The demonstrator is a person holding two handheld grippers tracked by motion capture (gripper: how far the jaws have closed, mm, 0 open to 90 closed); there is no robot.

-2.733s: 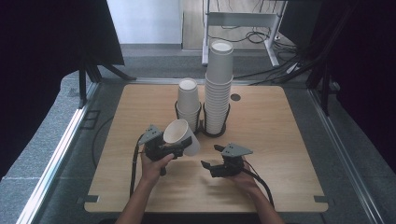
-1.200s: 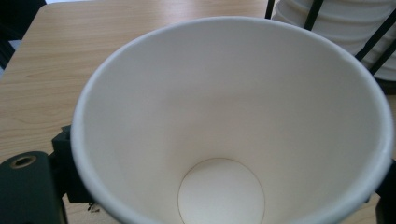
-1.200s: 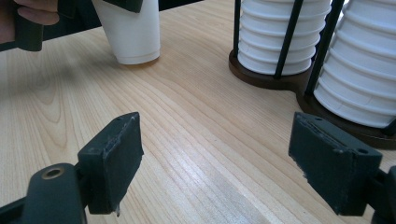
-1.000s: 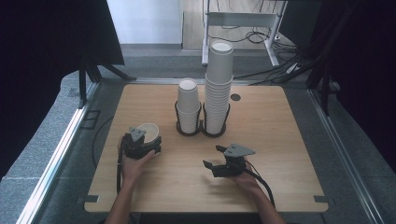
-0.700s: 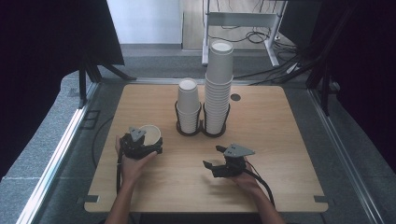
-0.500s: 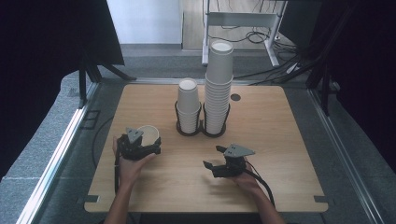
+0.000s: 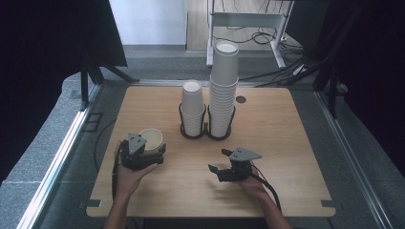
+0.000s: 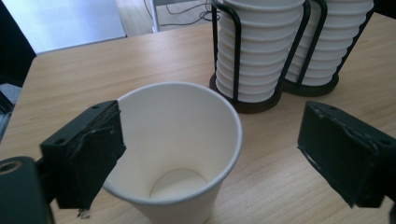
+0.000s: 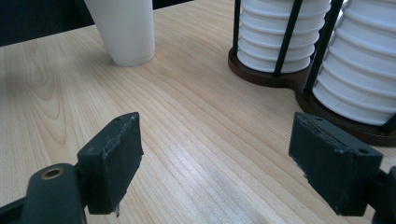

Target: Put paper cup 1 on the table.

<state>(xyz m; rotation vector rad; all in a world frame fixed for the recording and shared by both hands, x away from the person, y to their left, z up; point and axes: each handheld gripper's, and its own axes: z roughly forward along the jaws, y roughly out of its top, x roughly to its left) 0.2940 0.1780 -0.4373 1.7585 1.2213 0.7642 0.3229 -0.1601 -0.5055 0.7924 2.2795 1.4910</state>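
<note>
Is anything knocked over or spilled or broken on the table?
Nothing stands out. The single paper cup stands upright on the wooden table, empty, between the jaws of the left gripper. The two cup stacks sit straight in their black wire holder. No spills or dents show.

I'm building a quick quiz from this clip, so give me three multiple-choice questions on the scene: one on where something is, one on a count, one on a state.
1. Where does the single paper cup stand?
A. on the table, left of the rack
B. on top of the taller stack
C. between the right gripper's jaws

2. How many cup stacks does the black wire rack hold?
A. one
B. two
C. four

3. How is the left gripper set?
A. clamped on the cup
B. open, cup between its jaws
C. shut on nothing

Answers:
1 A, the high view shows it upright on the table.
2 B, a short stack beside a taller one.
3 B, the left gripper view shows a gap beside the cup.
</note>
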